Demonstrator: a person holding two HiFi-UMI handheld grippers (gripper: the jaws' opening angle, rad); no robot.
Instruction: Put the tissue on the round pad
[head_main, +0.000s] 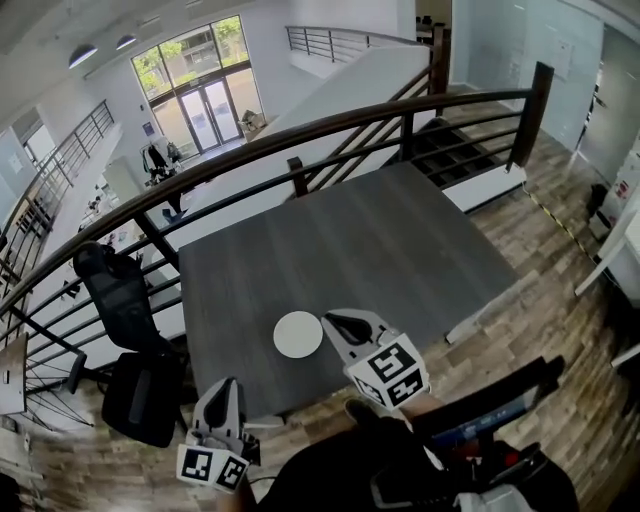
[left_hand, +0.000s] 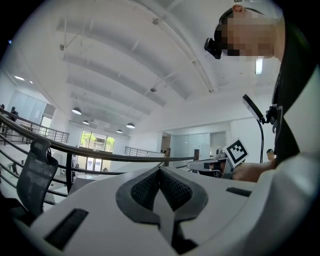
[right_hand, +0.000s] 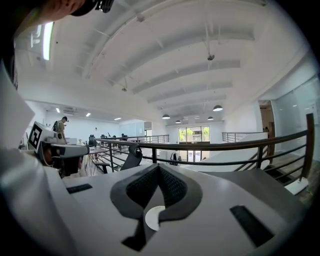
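Tissue unseen, possibly white-on-white on the round pad (head_main: 298, 334), with right gripper (head_main: 330, 322) at its three o'clock and left gripper (head_main: 229, 384) at seven both clamped shut, empty: already laid or yet to fetch, unclear.

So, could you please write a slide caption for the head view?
Head view: the shut right gripper beside a white round pad on the grey table, left gripper at its near edge.
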